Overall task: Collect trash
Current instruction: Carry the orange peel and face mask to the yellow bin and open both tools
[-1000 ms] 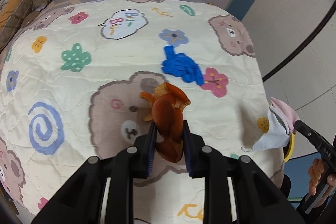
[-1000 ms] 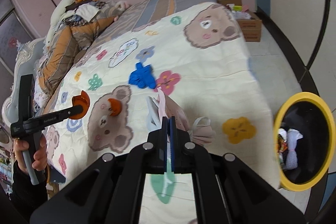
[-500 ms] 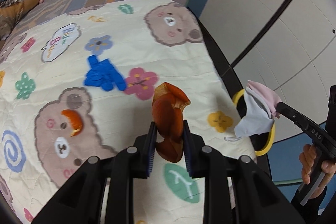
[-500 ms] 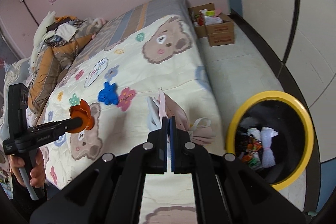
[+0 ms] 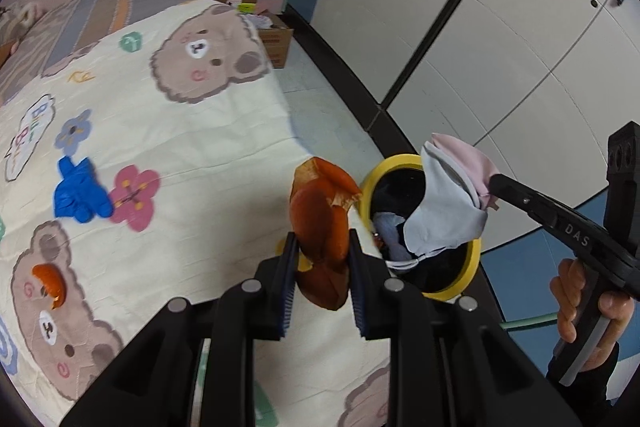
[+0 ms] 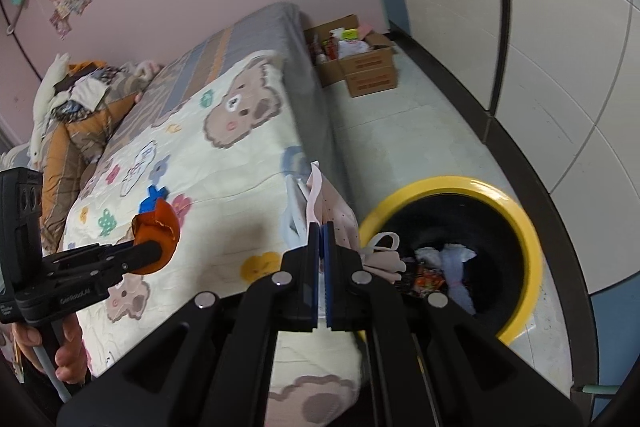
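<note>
Orange peel (image 5: 320, 239) clamped in left tongs (image 5: 322, 279); face mask (image 6: 320, 211) pinched in right tongs (image 6: 319, 259). Yellow-rimmed bin (image 6: 516, 219) on the floor at 3 o'clock of the bed (image 5: 192, 163). Step: carry to bin. Next: centre over its mouth, release both.

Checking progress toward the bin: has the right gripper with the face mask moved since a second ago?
Yes. The right gripper, shut on the face mask, has gone from over the bear quilt toward the yellow-rimmed bin.
</note>
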A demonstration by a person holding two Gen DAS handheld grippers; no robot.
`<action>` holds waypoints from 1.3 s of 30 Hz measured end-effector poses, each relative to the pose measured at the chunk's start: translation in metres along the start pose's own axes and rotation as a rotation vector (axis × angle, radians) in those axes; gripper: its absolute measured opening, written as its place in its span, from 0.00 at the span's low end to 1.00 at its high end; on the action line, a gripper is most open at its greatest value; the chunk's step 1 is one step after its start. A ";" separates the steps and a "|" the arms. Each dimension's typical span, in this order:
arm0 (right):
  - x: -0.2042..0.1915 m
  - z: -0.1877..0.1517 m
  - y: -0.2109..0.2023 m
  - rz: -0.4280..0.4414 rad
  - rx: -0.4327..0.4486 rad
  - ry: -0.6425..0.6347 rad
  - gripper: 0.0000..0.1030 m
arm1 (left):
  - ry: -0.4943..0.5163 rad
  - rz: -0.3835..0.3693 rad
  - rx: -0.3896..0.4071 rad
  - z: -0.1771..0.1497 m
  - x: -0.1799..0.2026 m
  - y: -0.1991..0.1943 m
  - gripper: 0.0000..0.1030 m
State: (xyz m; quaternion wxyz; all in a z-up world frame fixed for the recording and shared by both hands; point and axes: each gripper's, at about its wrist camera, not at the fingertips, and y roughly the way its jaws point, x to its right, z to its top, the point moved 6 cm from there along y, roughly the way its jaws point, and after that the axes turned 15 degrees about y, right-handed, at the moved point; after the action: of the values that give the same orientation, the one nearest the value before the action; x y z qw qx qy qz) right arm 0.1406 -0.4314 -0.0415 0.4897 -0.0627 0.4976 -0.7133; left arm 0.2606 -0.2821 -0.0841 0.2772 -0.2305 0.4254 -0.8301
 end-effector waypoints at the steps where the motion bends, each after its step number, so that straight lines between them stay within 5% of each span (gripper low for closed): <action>1: 0.007 0.003 -0.001 -0.008 0.004 0.008 0.01 | 0.006 -0.006 -0.003 0.003 0.004 0.004 0.21; 19: 0.097 0.023 0.014 -0.097 0.004 0.116 0.01 | 0.098 -0.060 -0.075 0.037 0.084 0.083 0.22; 39: 0.152 0.023 0.048 -0.149 -0.039 0.160 0.01 | 0.132 -0.096 -0.153 0.044 0.119 0.143 0.24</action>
State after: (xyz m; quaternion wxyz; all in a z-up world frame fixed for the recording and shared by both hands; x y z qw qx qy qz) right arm 0.1063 -0.5628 -0.1271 0.3927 -0.0518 0.5426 -0.7407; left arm 0.2382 -0.4550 -0.1626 0.1903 -0.2159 0.4932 -0.8209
